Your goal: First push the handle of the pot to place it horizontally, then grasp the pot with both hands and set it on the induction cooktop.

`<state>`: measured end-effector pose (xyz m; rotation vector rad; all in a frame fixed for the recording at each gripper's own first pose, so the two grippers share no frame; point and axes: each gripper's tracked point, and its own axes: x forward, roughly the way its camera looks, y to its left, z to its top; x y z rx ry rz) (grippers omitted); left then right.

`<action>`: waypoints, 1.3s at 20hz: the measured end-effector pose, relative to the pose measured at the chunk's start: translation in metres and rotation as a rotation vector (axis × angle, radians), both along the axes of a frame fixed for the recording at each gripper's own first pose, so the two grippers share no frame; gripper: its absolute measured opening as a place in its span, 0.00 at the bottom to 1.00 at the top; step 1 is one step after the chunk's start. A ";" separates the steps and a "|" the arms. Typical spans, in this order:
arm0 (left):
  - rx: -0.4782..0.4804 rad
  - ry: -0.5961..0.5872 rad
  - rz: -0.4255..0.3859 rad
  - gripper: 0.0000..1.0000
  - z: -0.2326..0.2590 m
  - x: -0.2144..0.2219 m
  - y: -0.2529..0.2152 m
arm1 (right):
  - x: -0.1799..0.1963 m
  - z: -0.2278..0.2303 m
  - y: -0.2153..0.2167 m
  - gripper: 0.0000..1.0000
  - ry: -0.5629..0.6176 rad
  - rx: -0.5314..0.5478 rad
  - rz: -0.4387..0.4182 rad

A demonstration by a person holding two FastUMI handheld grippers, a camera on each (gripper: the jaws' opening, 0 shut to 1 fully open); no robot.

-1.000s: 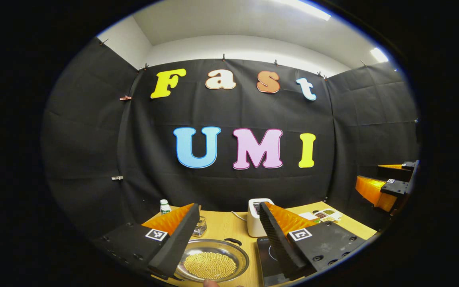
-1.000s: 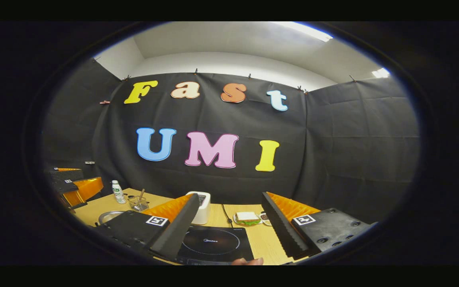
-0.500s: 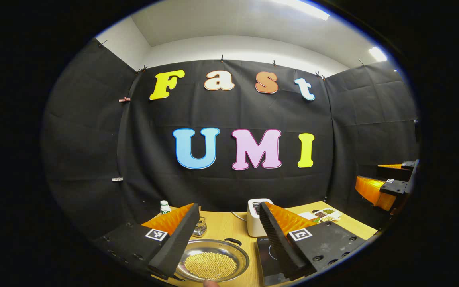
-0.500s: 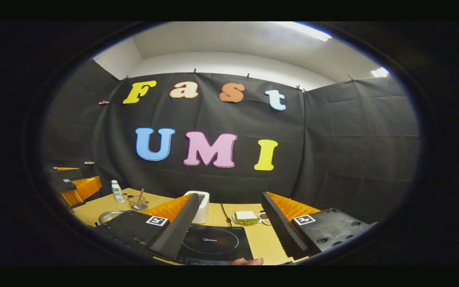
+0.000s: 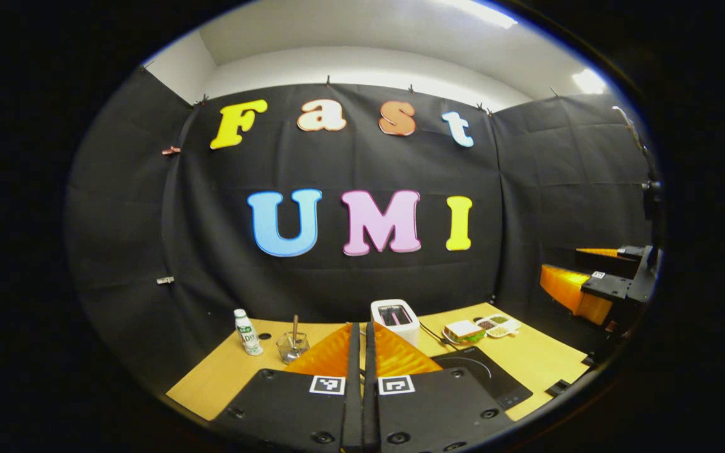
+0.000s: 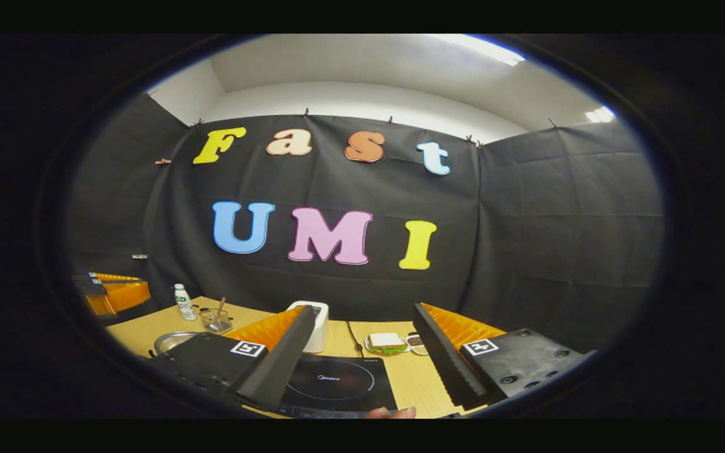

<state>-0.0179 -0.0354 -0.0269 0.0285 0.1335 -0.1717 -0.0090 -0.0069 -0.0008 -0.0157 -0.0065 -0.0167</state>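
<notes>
In the right gripper view the pot [image 6: 172, 340] shows as a sliver of steel rim at nine o'clock of the induction cooktop [image 6: 336, 381], the rest of it, handle included, hidden behind the right gripper [image 6: 362, 362]'s near finger, which also covers the cooktop's nine o'clock corner. In the left gripper view the left gripper [image 5: 362, 365]'s closed fingers hide the table [image 5: 224, 371] straight ahead and the cooktop's nine o'clock side. The bottle [image 5: 247, 332] label and the contents of the small tray [image 5: 496, 324] are too small to tell.
</notes>
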 end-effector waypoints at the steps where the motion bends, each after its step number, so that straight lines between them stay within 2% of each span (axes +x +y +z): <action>1: 0.005 0.048 -0.025 0.05 -0.010 -0.003 -0.005 | 0.000 -0.001 0.001 0.98 0.000 -0.001 0.001; 8: 0.074 0.444 -0.187 0.05 -0.119 -0.038 -0.023 | 0.000 -0.010 0.009 0.98 0.021 -0.007 0.021; 10: 0.054 0.561 -0.243 0.05 -0.152 -0.054 -0.027 | 0.000 -0.014 0.011 0.98 0.028 -0.007 0.026; 14: -0.011 0.806 -0.303 0.05 -0.204 -0.088 -0.017 | -0.001 -0.017 0.010 0.98 0.036 -0.009 0.029; 18: -0.019 0.978 -0.278 0.07 -0.245 -0.104 0.029 | 0.000 -0.019 0.008 0.98 0.036 -0.012 0.026; 22: 0.019 1.005 -0.221 0.05 -0.264 -0.088 0.077 | -0.001 -0.020 0.007 0.98 0.039 -0.013 0.021; 26: 0.013 1.062 -0.192 0.05 -0.285 -0.072 0.102 | 0.000 -0.021 0.007 0.98 0.039 -0.018 0.020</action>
